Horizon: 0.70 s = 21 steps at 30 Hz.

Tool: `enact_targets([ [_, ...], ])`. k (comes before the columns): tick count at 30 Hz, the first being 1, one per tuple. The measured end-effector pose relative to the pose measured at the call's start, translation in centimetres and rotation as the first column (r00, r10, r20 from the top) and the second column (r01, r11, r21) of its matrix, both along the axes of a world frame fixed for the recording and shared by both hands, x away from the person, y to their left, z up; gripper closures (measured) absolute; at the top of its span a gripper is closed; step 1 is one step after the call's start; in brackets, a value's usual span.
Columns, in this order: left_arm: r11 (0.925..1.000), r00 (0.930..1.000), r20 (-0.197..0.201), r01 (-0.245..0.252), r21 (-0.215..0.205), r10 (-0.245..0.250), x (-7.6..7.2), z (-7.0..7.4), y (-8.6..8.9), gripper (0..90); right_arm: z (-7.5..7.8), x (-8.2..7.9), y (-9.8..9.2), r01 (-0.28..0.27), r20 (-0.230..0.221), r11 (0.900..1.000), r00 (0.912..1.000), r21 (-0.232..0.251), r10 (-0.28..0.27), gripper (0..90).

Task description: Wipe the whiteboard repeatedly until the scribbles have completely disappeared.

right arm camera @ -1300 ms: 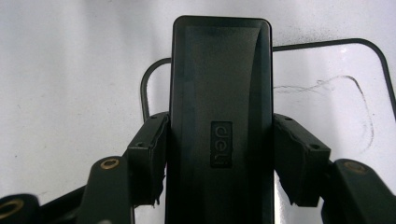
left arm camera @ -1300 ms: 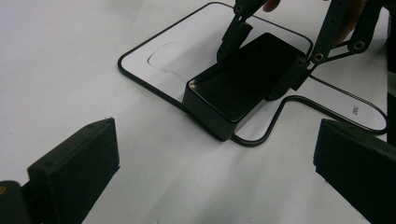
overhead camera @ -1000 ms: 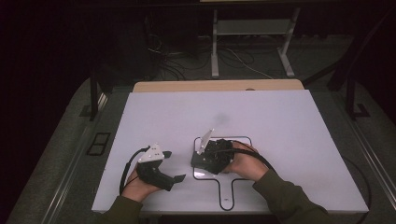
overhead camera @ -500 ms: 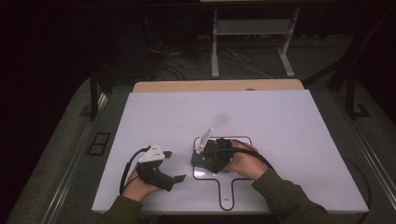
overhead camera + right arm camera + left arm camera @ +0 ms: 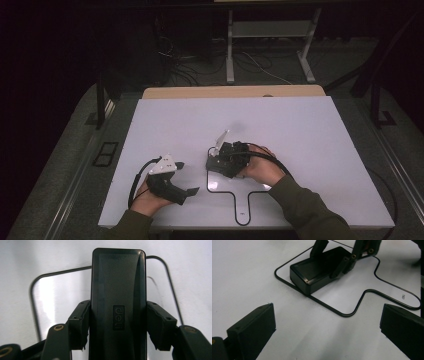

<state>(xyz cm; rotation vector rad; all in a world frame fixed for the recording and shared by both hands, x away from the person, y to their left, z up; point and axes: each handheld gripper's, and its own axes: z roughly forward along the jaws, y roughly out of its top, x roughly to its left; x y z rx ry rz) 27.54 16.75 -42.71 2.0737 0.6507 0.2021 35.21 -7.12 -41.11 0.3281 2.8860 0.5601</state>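
Jaws of the right gripper (image 5: 117, 322) clamp a black case (image 5: 118, 297) from both sides, its far end lying inside the black outline (image 5: 352, 311) drawn on the white tabletop (image 5: 300, 125), near the front edge at mid-width. Left gripper (image 5: 181, 178), toward the front left corner, is spread wide and holds nothing.

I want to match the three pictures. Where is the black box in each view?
High view: black box at lower centre, under the right gripper.
Left gripper view: top centre.
Right gripper view: centre, between the jaws.
Shared landmark: black outline on the table.
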Motion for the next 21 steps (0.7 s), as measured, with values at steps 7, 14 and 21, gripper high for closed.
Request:
enact_targets([
  [7, 1.0000, 1.0000, 0.006, 0.003, 0.002, -0.003, 0.0, 0.1, -0.1, 0.0, 0.1, -1.6, 0.6, -0.046, -0.004, 0.999, 0.9989, -0.006, 0.046, 39.2],
  [14, 1.0000, 1.0000, 0.002, 0.003, 0.001, -0.003, 0.0, 0.0, -0.1, 0.0, 0.1, -3.4, 0.7, -0.077, -0.024, 0.997, 0.9967, -0.007, 0.077, 39.2],
  [21, 1.0000, 1.0000, 0.004, 0.002, 0.002, -0.002, -0.1, 0.0, -0.1, 0.0, 0.1, -3.1, 0.7, -0.076, 0.001, 0.997, 0.9971, -0.009, 0.076, 39.2],
])
